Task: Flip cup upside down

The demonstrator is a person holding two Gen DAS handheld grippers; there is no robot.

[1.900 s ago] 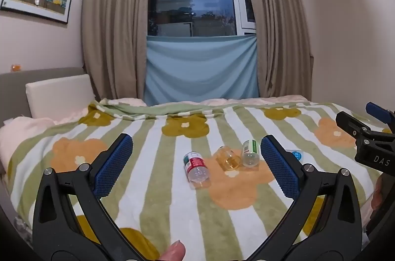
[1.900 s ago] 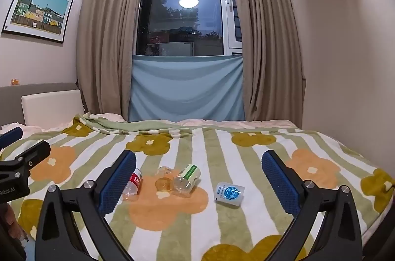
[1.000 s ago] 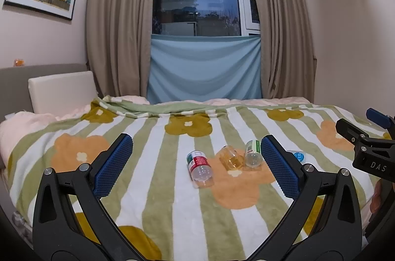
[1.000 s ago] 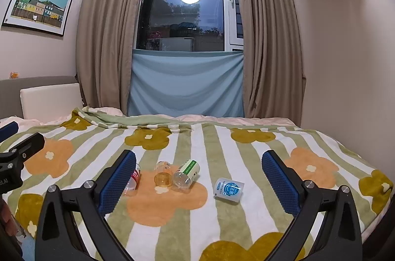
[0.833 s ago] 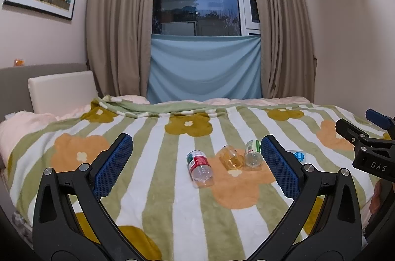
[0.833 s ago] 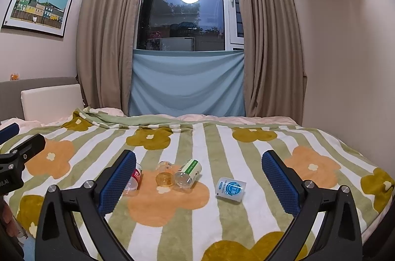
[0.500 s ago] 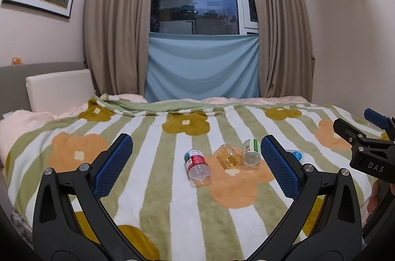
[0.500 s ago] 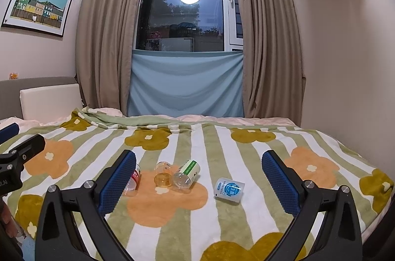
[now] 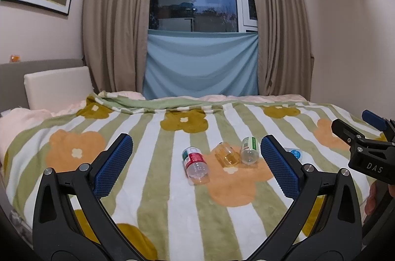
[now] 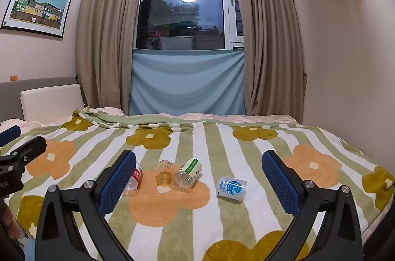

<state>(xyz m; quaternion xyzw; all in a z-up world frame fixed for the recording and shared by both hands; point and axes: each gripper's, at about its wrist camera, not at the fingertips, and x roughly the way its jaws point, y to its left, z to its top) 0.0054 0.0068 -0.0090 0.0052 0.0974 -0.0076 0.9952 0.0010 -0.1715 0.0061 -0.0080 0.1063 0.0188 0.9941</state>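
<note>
Soft blanket (image 10: 222, 137) under four tipped cups (image 10: 231, 187); with both grippers (image 9: 195, 162) (image 10: 197, 177) wide and empty, I'd pinch one cup's side squarely.

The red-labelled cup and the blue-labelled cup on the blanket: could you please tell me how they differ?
The red-labelled cup lies at the left end of the row, close to the amber cup; the blue-labelled cup lies apart at the right end. The red-labelled cup has a clear body with a red and green band; the blue-labelled cup looks whitish with a round blue print. Both lie on their sides on the striped blanket, untouched by either tool.
</note>
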